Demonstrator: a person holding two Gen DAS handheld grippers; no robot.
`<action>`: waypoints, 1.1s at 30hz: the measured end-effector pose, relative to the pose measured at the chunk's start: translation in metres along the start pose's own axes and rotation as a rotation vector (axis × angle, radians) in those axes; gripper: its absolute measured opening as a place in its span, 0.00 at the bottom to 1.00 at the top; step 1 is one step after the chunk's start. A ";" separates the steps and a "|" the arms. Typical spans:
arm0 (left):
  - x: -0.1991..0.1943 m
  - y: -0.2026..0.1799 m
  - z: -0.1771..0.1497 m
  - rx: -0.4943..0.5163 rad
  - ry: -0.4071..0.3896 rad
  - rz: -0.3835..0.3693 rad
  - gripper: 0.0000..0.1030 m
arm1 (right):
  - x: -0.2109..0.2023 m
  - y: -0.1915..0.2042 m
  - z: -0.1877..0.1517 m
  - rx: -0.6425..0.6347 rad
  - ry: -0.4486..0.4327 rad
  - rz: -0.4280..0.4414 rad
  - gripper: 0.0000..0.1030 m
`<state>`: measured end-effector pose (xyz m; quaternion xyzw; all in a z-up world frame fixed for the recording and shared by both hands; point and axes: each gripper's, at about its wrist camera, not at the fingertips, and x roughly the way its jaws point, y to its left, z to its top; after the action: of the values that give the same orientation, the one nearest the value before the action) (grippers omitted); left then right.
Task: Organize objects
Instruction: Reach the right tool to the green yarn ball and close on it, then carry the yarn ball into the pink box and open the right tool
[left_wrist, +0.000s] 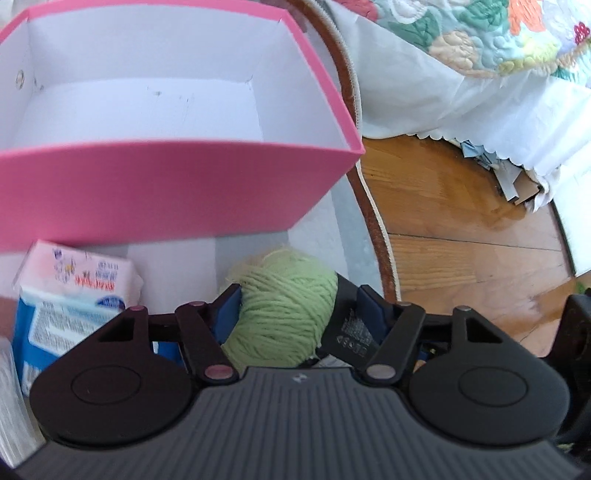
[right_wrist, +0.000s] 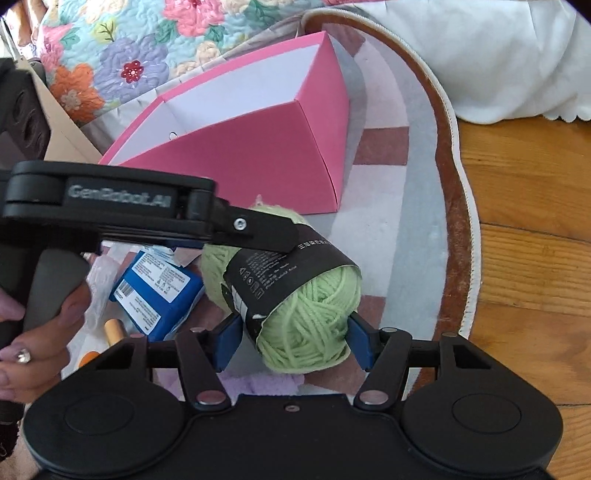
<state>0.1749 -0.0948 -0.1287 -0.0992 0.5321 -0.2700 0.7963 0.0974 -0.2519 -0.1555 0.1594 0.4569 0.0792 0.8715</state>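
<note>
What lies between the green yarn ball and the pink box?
Nothing: in the right wrist view, only bare rug separates the green yarn ball from the pink box. The left wrist view agrees.

The left gripper (right_wrist: 273, 236) carries "GenRobot.AI" in pale letters along its black side. On the green yarn ball (right_wrist: 310, 317), a black paper band (right_wrist: 280, 273) holds small white print and care symbols, too fine to read; from the left wrist view its digits look upside down and unclear. The blue packet (right_wrist: 159, 291) shows a barcode and tiny white text, unreadable. The pink-topped packet (left_wrist: 77, 273) bears red lettering, upside down, illegible.
</note>
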 end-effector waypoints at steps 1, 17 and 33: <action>-0.002 -0.001 -0.003 -0.009 0.003 -0.005 0.64 | 0.000 0.002 -0.001 -0.013 -0.002 0.000 0.64; -0.064 -0.013 -0.013 -0.014 -0.038 -0.041 0.65 | -0.057 0.048 0.003 -0.359 -0.097 -0.018 0.65; -0.135 -0.030 0.076 0.047 -0.192 0.073 0.65 | -0.082 0.077 0.115 -0.556 -0.235 0.038 0.69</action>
<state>0.1945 -0.0573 0.0231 -0.0863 0.4499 -0.2424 0.8552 0.1459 -0.2265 -0.0035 -0.0685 0.3105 0.1982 0.9271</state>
